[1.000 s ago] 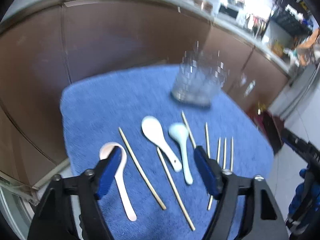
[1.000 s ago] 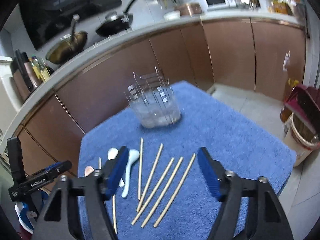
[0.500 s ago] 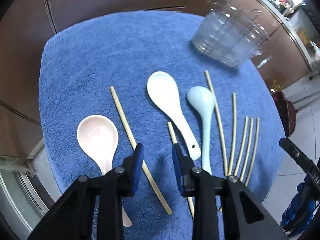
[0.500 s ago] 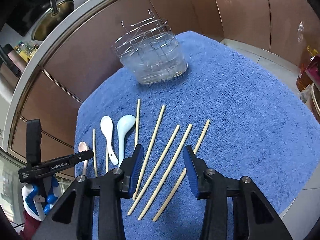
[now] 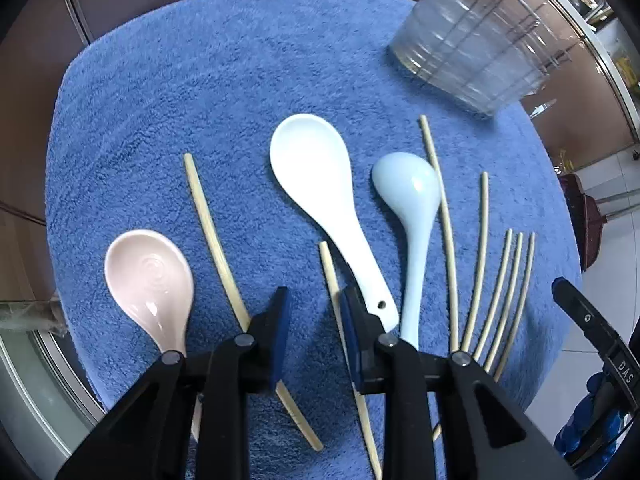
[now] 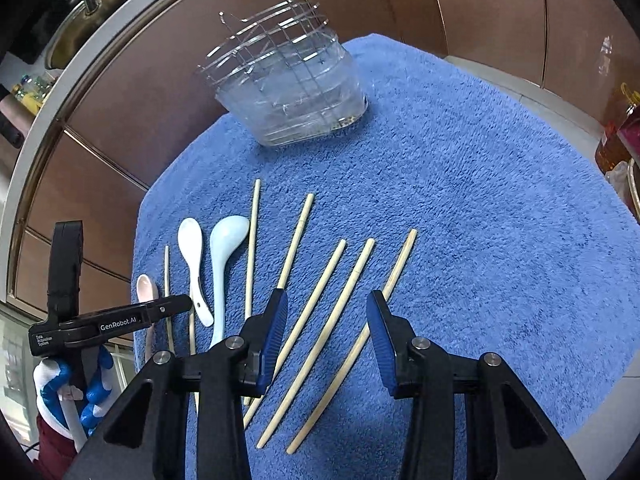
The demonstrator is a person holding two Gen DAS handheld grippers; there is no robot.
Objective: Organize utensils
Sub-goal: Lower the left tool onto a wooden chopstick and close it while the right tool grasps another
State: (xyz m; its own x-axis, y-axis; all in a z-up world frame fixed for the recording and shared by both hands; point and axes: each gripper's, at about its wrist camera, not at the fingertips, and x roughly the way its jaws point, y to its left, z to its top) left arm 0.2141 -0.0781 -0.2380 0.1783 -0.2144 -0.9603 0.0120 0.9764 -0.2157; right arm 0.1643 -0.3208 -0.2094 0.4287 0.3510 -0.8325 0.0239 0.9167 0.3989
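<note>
Several wooden chopsticks and three ceramic spoons lie on a blue towel (image 5: 200, 80): a pink spoon (image 5: 148, 280), a white spoon (image 5: 308, 160) and a pale blue spoon (image 5: 406, 184). My left gripper (image 5: 315, 294) hangs low over the towel with its jaws closing. One chopstick (image 5: 328, 268) lies between them beside the right pad, and no pad presses on it. My right gripper (image 6: 327, 295) stands open over two chopsticks (image 6: 316, 292), and a third chopstick (image 6: 400, 256) runs under its right finger. A clear holder with a wire grid (image 6: 288, 96) stands at the towel's far edge.
Brown cabinet fronts (image 6: 480, 20) curve around the far side of the towel-covered table. A pan sits on the counter (image 6: 88, 20) at the far left. A dark red bin (image 5: 584, 232) stands on the floor to the right. The towel's right half (image 6: 500, 200) is bare.
Both grippers have come down close over the utensils and tipped more steeply downward. Both pairs of jaws have narrowed, the left far more than the right.
</note>
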